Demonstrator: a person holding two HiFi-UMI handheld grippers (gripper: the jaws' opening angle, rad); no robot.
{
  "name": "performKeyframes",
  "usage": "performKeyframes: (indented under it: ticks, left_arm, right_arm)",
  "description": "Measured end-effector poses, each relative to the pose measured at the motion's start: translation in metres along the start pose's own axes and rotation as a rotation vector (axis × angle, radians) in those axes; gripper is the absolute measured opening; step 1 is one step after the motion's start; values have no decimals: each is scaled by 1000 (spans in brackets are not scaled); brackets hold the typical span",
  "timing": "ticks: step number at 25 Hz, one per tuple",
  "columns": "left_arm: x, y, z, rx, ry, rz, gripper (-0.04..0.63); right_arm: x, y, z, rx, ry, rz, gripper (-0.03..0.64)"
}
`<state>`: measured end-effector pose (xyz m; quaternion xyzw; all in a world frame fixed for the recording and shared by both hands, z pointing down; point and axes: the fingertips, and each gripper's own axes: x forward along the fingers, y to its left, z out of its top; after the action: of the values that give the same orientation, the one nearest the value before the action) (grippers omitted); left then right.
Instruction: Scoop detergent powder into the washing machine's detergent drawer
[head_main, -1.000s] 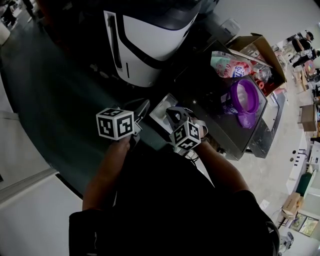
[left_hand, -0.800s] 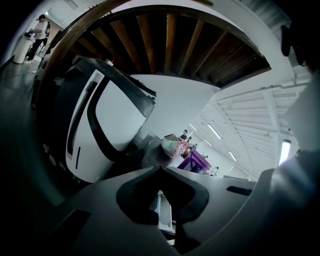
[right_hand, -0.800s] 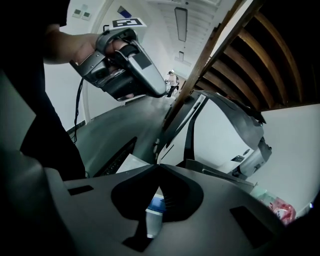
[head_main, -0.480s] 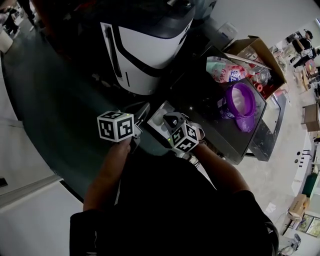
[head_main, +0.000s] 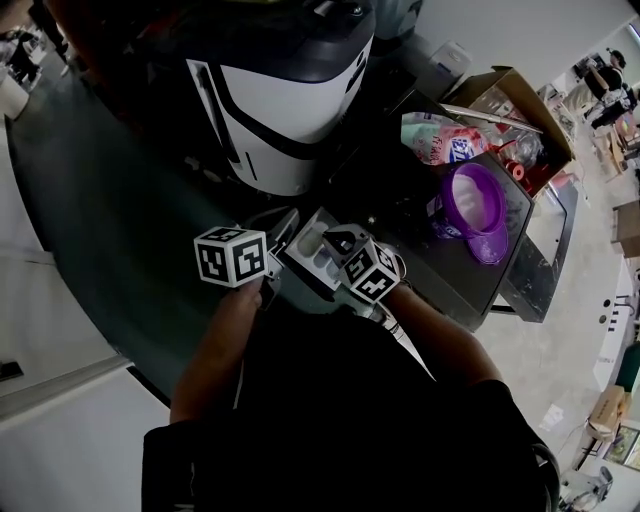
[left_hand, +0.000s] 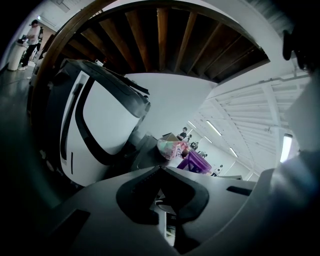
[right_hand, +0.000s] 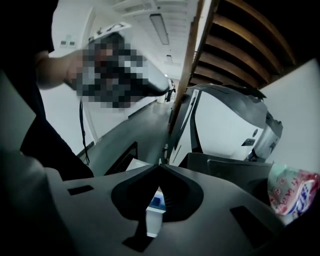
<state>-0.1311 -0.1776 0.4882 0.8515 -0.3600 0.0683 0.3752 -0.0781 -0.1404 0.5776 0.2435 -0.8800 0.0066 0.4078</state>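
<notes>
The white and dark washing machine (head_main: 290, 100) stands at the top of the head view. Its detergent drawer (head_main: 308, 250) is pulled out towards me. My left gripper (head_main: 284, 224) sits at the drawer's left side, jaws shut and holding nothing. My right gripper (head_main: 338, 240) hovers over the drawer's right part, also shut and holding nothing. In the right gripper view, the white and blue drawer (right_hand: 155, 210) shows below the closed tips (right_hand: 161, 165). A purple tub (head_main: 478, 200) of white powder stands on the dark table to the right. No scoop is in either gripper.
A pink and blue detergent bag (head_main: 440, 140) lies behind the tub, next to an open cardboard box (head_main: 515, 100). The dark table (head_main: 440, 275) ends close to my right arm. Dark floor runs to the left of the machine. People stand far off at the right.
The head view has shifted slightly. Both grippers stay shut by the drawer, and the right one has drifted a little left over it.
</notes>
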Motion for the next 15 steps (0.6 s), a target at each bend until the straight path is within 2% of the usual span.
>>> performKeyframes:
  ticks: [3,7,11,15]
  left_arm:
    - [6,-2,-1,-11,1,9,8]
    - [16,-10,0,-12,-4,13,8]
    - [27,-21,5,-3,-5,17,8]
    - [41,-36,10,38,5,5,8]
  right_arm:
    - [-8,-9,5,84,-54,26,17]
    - [-33,-33,19,250,-177,32,17]
    - [-79,-70,18,441,-319,-7,17]
    - [-119,-97,4,562,-397,-33,17]
